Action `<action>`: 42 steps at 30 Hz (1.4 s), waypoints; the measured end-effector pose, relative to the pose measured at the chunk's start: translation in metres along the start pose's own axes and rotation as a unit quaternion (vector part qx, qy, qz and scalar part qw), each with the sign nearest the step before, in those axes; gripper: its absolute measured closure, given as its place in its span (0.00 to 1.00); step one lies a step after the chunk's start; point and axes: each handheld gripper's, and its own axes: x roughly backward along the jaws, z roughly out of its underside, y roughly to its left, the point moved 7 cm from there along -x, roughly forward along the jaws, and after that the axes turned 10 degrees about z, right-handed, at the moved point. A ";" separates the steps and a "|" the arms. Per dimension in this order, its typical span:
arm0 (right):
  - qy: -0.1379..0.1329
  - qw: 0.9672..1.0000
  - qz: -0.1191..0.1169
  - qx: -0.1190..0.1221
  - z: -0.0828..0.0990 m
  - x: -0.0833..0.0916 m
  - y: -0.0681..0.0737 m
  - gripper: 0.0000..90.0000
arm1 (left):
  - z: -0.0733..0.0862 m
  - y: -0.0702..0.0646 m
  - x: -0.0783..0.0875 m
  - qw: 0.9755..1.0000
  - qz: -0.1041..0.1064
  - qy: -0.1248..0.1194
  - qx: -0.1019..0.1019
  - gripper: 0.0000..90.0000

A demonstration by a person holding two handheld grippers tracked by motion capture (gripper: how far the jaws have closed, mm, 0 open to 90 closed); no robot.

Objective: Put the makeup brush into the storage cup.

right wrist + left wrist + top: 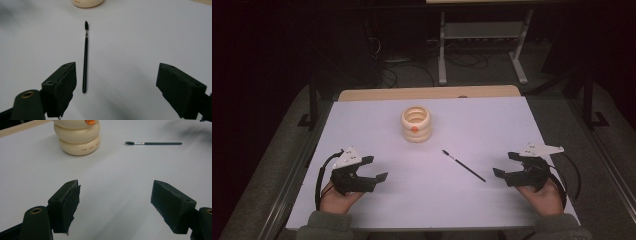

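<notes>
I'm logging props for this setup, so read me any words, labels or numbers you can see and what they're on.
"THE JOY TREE" or close to it, the last letters uncertain: small print low on the cream ringed holder.
A second small print at that holder's lower edge in the right gripper view: too small to read.
Black brush: no text.

Holder [417, 125]: cream, 3 stacked rings, orange spot on front, small reddish lettering on bottom ring.
Brush [463, 165], right of holder: black handle, silver ferrule, dark bristle tip.
Table [492, 125] under holder: pale lilac-white top, light wood far edge.
Left gripper [374, 169], right gripper [503, 164]: black, grey top plates.
</notes>
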 end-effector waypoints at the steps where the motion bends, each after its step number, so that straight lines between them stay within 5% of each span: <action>1: 0.001 1.000 0.000 0.000 0.000 0.000 0.000 0.17 | 0.000 0.000 0.000 1.000 0.000 0.000 0.000 0.25; 17: 0.020 1.000 -0.001 -0.001 -0.009 -0.001 0.004 0.18 | 0.000 0.000 0.000 1.000 -0.001 0.002 -0.001 0.25; 42: 0.059 0.997 -0.011 0.045 -0.059 -0.011 0.016 0.24 | -0.001 0.000 0.001 1.000 -0.002 -0.001 -0.002 0.26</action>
